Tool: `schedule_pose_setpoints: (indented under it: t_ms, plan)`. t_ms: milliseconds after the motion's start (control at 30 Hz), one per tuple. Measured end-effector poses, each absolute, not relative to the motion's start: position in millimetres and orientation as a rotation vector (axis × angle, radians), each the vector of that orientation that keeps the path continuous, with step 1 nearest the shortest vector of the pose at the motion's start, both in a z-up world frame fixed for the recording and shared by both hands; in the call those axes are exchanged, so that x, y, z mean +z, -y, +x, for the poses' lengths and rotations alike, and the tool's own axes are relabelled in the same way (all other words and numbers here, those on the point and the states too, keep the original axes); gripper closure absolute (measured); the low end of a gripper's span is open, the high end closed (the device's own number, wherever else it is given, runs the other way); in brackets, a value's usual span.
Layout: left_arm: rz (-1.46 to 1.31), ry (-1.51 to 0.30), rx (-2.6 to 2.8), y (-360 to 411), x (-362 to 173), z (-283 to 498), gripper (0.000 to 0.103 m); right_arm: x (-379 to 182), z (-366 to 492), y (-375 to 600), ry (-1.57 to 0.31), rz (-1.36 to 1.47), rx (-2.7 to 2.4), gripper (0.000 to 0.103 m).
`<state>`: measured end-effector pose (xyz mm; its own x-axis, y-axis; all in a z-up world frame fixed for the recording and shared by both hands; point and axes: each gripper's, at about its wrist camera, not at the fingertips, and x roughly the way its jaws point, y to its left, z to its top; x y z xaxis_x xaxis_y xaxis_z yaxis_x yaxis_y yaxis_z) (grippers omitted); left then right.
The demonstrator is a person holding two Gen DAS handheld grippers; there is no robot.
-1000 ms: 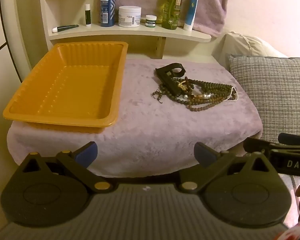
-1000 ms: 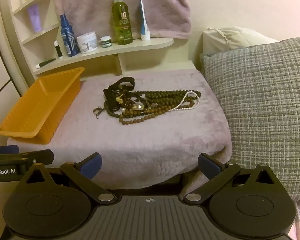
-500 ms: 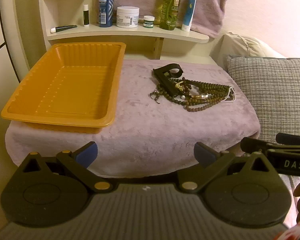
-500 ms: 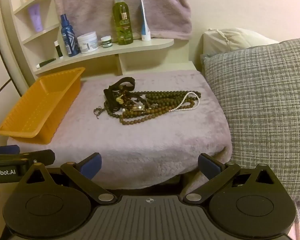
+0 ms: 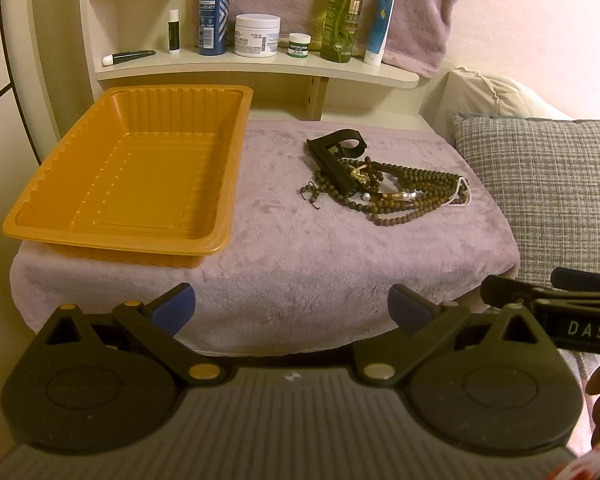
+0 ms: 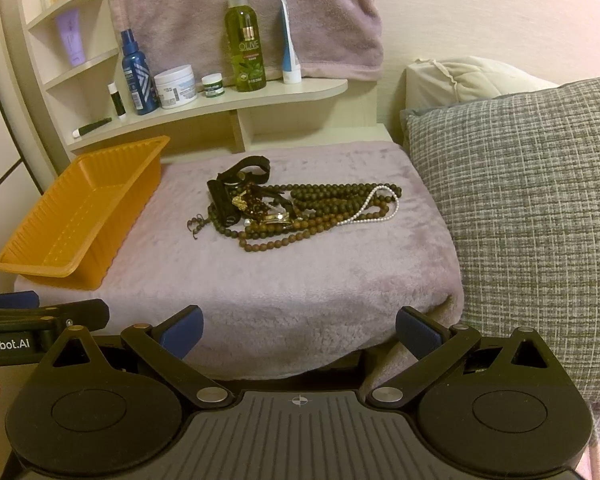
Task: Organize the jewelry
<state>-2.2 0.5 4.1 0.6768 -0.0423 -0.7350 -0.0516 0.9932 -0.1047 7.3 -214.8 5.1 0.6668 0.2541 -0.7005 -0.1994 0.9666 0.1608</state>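
The tangled pile of dark bead necklaces [image 6: 300, 210] hides a black strap and gold bits; hard to tell them apart. It lies on the fuzzy purple blanket [image 5: 340, 264], beside the empty orange plastic tray [image 5: 132, 168]. The left gripper [image 5: 292, 306] and right gripper [image 6: 299, 330] are both spread wide, holding nothing.

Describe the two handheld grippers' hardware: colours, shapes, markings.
Both match: the left gripper and right gripper each have a grey ribbed body, two black round discs, black linkage arms with brass or silver pivot pins, and blue finger pads. White side lettering reads "DAS" on the right, "nRobot.AI" on the left. No cables visible.
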Motion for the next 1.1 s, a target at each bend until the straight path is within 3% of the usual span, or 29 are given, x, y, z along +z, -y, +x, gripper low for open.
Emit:
schedule_pose_setpoints:
  t_ms: [1100]
  plan:
    - [-0.130, -0.828, 0.001, -1.0, 5.9, -1.5, 0.001, 4.9, 7.6, 214.5, -0.800, 0.074, 0.256, 0.001]
